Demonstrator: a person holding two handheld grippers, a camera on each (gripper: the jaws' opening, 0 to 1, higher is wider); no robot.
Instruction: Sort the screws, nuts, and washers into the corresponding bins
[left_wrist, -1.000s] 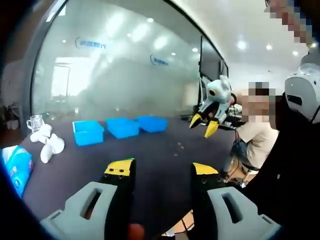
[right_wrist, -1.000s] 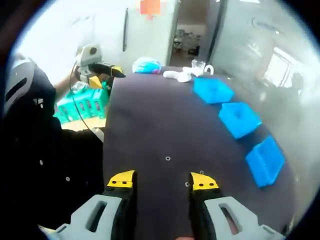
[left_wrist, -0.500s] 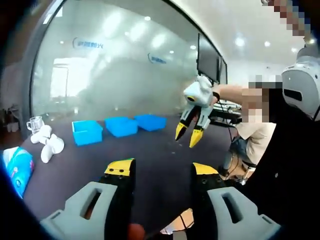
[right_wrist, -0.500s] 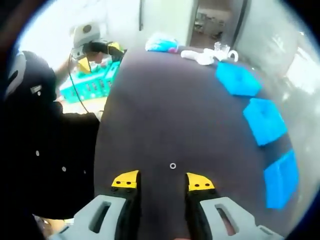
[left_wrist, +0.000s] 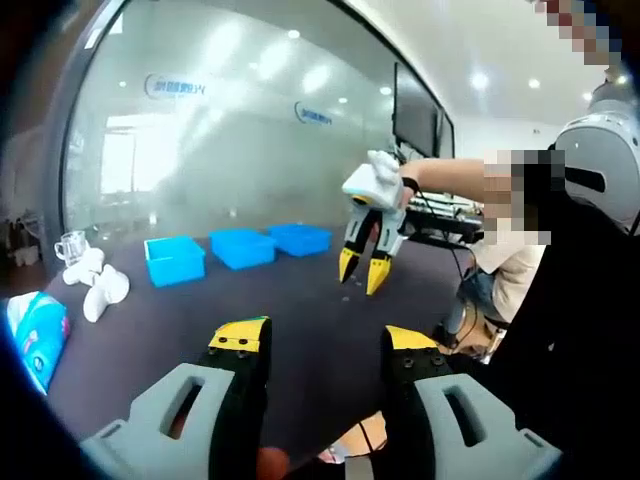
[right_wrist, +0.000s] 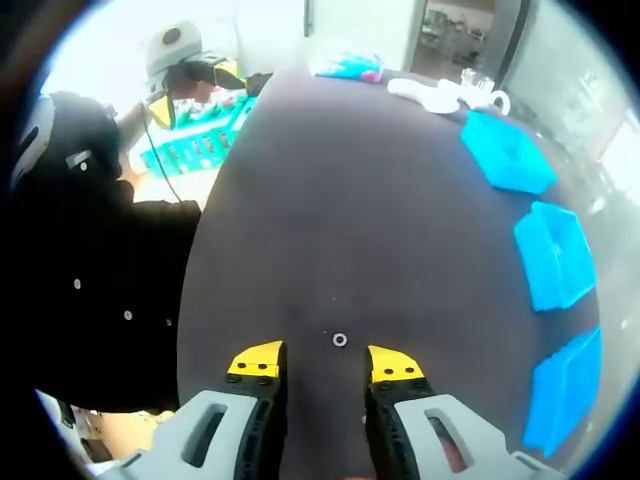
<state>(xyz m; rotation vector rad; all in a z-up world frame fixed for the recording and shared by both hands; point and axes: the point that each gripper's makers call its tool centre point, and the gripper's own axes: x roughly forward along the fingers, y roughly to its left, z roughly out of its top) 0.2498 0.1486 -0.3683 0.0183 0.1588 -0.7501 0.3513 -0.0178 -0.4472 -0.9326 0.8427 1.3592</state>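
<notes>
Frosted glass walls and a doorway ring the long dark desk (right_wrist: 380, 200) I am working over. Three blue bins (right_wrist: 548, 250) stand in a row along one long edge of it; the washer (right_wrist: 340, 340) I am after lies on the bare top near the opposite long edge, where I stand, well apart from every bin.

In the right gripper view my right gripper (right_wrist: 327, 361) points down at the desk with its jaws parted and nothing between them. The washer lies flat just ahead of the yellow tips, close to the middle of the gap and a touch toward the left jaw. Being a ring, it has no long axis to line up with; my judgement is that the move is a short reach forward and down so the jaws straddle it. How high the tips stand above the top I cannot tell.

My left gripper (left_wrist: 328, 343) hangs over the near edge, jaws apart and empty, far from the washer, so the right is the nearer one.

Any other screws or nuts are too small to make out. White objects (left_wrist: 95, 285), a glass cup (left_wrist: 70, 245) and a blue packet (left_wrist: 32, 335) sit at the far end; the farthest bin is cut off in the right gripper view.
</notes>
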